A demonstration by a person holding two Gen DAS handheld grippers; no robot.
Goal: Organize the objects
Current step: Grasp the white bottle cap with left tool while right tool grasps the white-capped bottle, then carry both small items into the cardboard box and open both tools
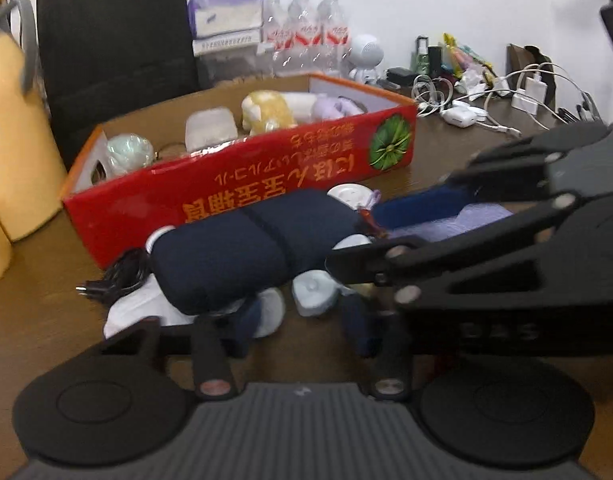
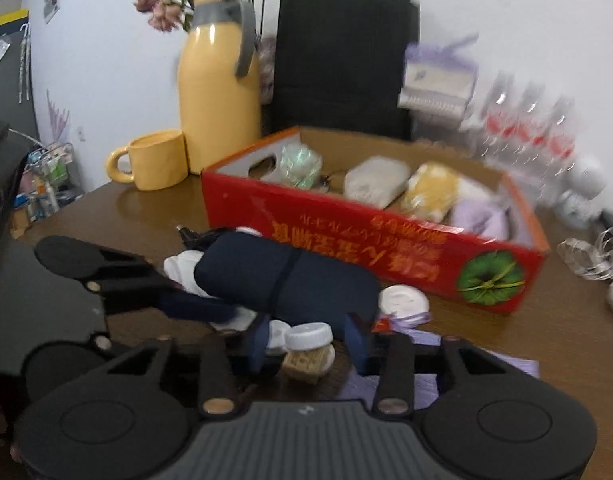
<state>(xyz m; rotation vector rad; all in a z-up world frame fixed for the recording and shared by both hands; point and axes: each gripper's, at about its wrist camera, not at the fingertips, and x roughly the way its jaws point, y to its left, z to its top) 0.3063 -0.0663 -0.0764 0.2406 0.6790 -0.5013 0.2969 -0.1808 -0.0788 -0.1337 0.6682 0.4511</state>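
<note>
Both views motion-blurred. Navy roll (image 1: 226, 248) covers much of white items beneath. Box lettering (image 1: 266, 184) unreadable (upside down, smeared). Yellow jug (image 1: 10, 128) cut off at left edge. Far-right clutter (image 1: 466, 80) too small to identify.

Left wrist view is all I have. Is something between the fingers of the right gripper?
Observer: Yes, a small jar with a white lid stands between the fingers of the right gripper; the pads do not press it.
Operator: What is beside the yellow flask?
Observer: A yellow mug stands next to the flask, its handle turned away from it.
Operator: Is anything at the top of the flask?
Observer: Dried pink flowers.
</note>
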